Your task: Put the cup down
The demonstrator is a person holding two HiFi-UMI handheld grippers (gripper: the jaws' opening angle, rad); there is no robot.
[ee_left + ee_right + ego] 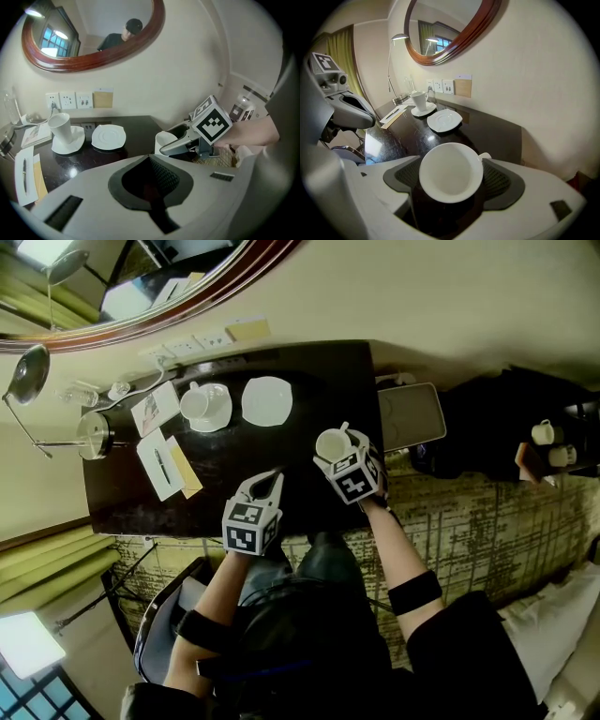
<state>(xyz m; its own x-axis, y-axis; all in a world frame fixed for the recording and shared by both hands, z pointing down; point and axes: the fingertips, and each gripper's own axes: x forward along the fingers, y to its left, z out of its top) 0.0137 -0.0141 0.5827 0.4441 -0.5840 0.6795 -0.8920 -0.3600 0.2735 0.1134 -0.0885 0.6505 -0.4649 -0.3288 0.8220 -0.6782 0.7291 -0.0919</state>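
One white cup (450,171), clamped between the pads of my right gripper (452,180); my left gripper (150,168), fingers pressed together, left of them.

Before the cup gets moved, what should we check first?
1. Fingers of the right gripper on the cup: ok, they press both sides.
2. Cup upright and empty: ok.
3. Empty saucer free for it: ok, nothing lies on it.
4. Left gripper out of the way: ok, shut, holding nothing, apart from the cup.
5. Cup's bottom resting on the table: cannot tell.
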